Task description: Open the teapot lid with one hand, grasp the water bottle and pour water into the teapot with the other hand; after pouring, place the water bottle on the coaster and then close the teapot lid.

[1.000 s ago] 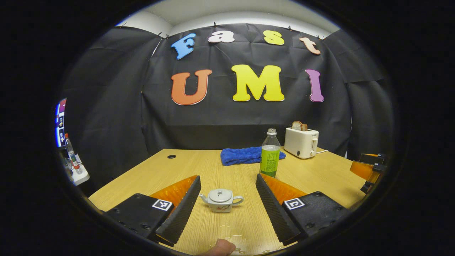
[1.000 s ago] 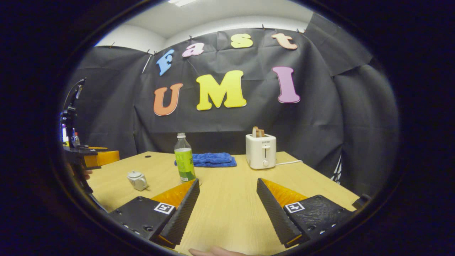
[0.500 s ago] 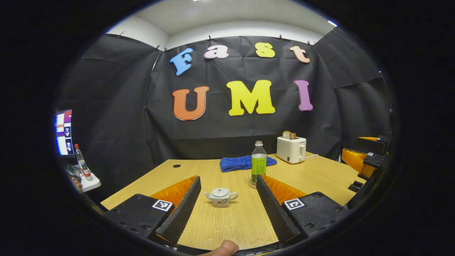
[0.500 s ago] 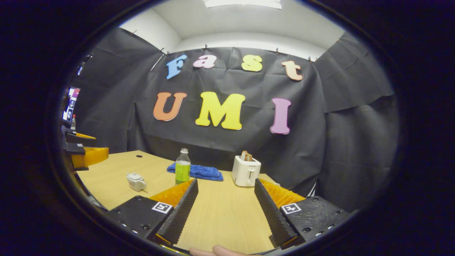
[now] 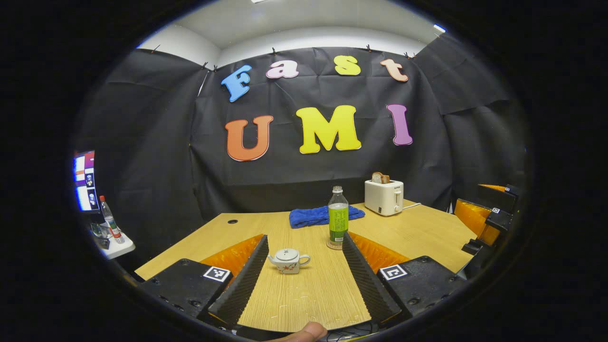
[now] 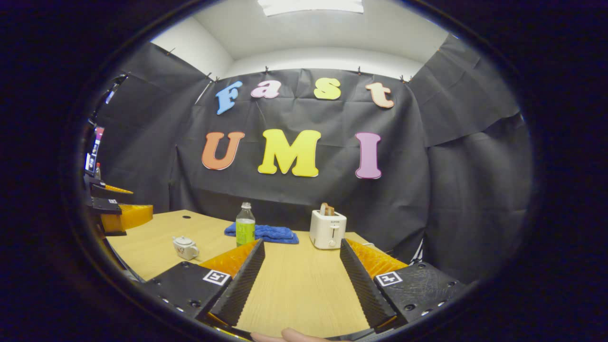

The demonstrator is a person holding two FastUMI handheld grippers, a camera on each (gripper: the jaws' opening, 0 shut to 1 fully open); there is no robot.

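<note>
Between the wide-open, empty left tongs [image 5: 304,275], lidded teapot [image 5: 288,261], water bottle [image 5: 337,218] beyond, right tongs [image 6: 300,280] open, empty

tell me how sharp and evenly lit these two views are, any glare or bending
Left gripper view: sharp throughout, teapot and water bottle crisp, table edges bowed by fisheye, faint sheen near the bottom. Right gripper view: equally sharp, ceiling light blown out at top, booth wall curving outward.

In the left gripper view the left tool's finger [image 5: 357,266] hides part of the coaster [image 5: 334,246] under the water bottle [image 5: 337,216], and the screen [image 5: 84,181] is cut off.
</note>
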